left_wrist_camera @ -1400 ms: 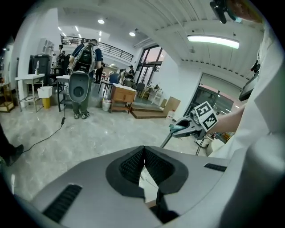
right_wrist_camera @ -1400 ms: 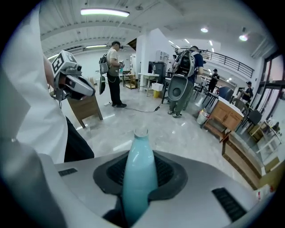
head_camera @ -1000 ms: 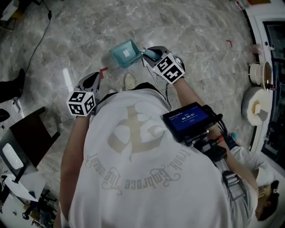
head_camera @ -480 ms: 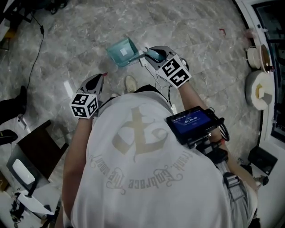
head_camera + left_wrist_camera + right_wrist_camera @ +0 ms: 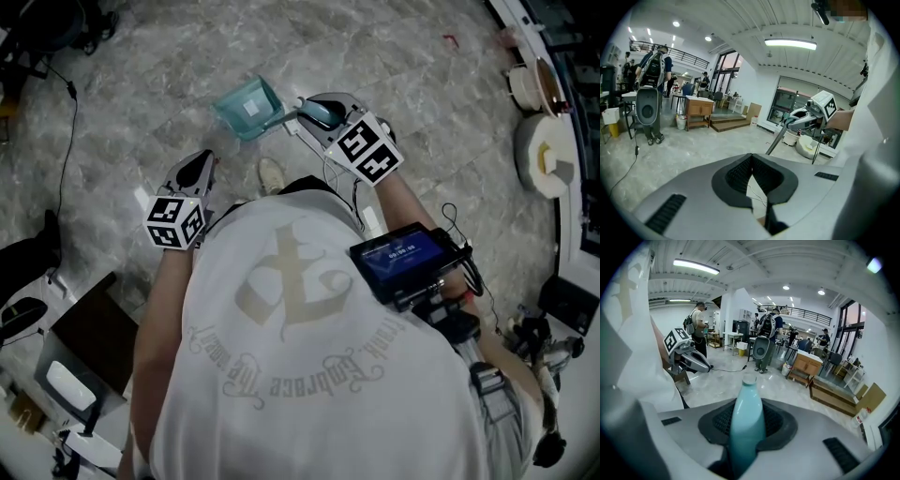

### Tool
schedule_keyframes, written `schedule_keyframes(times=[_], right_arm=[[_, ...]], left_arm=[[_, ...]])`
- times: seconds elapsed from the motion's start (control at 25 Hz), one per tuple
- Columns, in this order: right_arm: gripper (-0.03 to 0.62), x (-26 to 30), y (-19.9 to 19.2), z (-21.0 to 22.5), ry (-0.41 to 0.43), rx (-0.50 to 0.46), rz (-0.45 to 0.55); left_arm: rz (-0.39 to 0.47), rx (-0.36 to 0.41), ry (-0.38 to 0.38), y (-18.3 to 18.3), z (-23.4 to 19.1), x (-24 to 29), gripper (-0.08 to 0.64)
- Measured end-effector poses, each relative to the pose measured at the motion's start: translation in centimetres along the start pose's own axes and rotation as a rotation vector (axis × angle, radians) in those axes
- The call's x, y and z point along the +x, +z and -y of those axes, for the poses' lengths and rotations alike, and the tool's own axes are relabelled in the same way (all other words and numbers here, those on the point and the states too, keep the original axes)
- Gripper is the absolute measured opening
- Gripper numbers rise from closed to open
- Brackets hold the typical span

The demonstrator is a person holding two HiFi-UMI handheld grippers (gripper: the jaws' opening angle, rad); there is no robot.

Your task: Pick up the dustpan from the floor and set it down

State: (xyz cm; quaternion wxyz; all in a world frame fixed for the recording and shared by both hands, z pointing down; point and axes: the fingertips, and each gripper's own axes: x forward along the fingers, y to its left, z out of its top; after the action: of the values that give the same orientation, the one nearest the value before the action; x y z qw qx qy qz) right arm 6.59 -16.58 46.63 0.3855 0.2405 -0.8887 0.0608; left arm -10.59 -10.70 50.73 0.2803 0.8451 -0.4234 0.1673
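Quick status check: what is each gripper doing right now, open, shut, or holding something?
Left gripper: shut, nothing between its jaws.
Right gripper: shut on the handle of the teal dustpan.

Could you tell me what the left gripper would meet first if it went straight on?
Probably the bare floor: the left gripper points down beside the dustpan handle, and nothing else shows in that line, though depth is unclear.

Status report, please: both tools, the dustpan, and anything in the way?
Left tool shut, empty. Right tool shut on the handle of the dustpan; dustpan held off the floor. Only a shoe nearby, not touching.
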Motion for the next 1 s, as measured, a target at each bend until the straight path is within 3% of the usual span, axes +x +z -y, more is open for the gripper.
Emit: schedule_keyframes(times=[0.56, 1.0], right_arm=[[0.106, 0.5, 0.2, 0.6, -0.001, 0.011, -0.024], [0.106, 1.7, 0.3, -0.6, 0.051, -0.041, -0.014]], left_arm=[[-0.022, -0.030, 0.003, 0.3, -0.8, 0.3, 0.012], [0.001, -0.062, 0.064, -1.4, -0.7, -1.3, 0.012]])
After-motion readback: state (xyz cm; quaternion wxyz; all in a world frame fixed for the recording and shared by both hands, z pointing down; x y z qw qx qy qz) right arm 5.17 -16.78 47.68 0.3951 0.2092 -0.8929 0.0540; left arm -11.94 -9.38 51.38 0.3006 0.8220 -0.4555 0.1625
